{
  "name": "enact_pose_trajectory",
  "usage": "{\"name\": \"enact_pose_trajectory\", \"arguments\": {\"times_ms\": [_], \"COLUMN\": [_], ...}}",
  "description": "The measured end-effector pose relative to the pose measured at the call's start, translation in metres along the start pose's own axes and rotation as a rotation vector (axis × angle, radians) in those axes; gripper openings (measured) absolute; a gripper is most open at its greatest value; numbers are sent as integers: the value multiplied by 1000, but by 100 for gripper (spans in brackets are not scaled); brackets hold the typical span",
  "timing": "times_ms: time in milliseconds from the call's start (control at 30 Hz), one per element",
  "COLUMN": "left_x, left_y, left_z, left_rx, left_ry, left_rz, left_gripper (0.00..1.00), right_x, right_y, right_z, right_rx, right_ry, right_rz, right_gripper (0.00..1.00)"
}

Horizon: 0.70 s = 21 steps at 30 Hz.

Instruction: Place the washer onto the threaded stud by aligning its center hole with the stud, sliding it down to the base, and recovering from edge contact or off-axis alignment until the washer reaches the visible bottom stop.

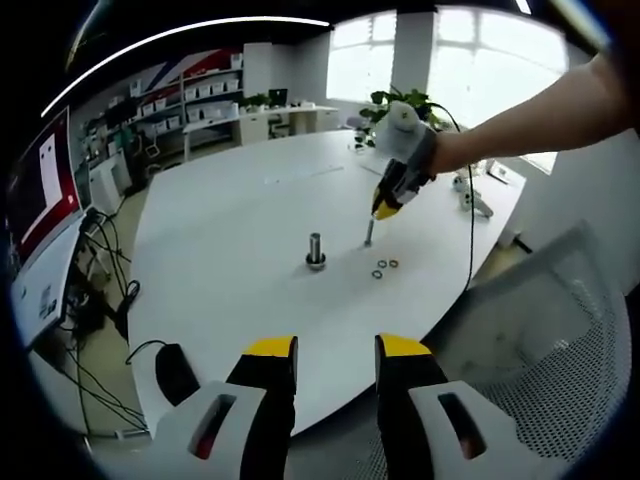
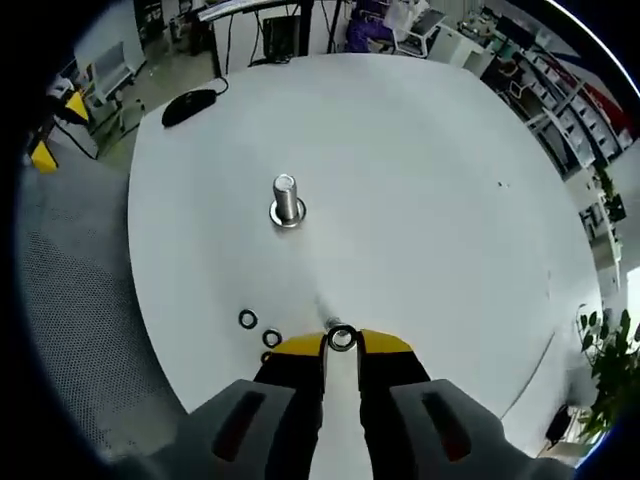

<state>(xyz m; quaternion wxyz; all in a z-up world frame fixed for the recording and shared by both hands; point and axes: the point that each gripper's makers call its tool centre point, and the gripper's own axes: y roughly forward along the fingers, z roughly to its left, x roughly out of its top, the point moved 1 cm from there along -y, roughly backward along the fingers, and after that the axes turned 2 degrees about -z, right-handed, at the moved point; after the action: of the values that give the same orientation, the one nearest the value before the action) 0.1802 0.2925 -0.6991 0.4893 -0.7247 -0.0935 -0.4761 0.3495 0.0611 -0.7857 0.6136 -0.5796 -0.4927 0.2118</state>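
Washer (image 2: 341, 338) pinched flat at tips of right tongs (image 2: 341, 345), hole clear for threading. Stud (image 2: 285, 200) upright on counter (image 2: 430, 200), well apart ahead. Spare washers (image 2: 247, 319) just beside tongs. Left tongs (image 1: 336, 348) parted, empty, held back off counter edge.

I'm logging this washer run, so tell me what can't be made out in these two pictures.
- Left gripper view: the right hand-held gripper hides any washer it carries; too small to tell.
- Left gripper view: stud threads and the spare washers are too small to read.
- Right gripper view: the yellow tips partly cover the washer, so the grip is unclear.
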Motion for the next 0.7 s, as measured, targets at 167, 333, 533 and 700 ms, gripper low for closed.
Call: {"name": "enact_pose_trajectory", "arguments": {"times_ms": [167,333,533,700], "left_x": [0,0,0,0], "left_y": [0,0,-1,-1], "left_z": [0,0,1,1], "left_rx": [0,-1,1,2], "left_ry": [1,-1,-5,-4], "left_rz": [1,0,-2,0], "left_gripper": [29,29,29,29], "right_x": [0,-1,-1,-3], "right_y": [2,5,9,14], "right_z": [0,-2,-1,1], "right_rx": [-1,-1,10,16], "right_ry": [-2,-2,2,-39], "right_rz": [5,17,26,48], "right_gripper": [14,14,14,14]}}
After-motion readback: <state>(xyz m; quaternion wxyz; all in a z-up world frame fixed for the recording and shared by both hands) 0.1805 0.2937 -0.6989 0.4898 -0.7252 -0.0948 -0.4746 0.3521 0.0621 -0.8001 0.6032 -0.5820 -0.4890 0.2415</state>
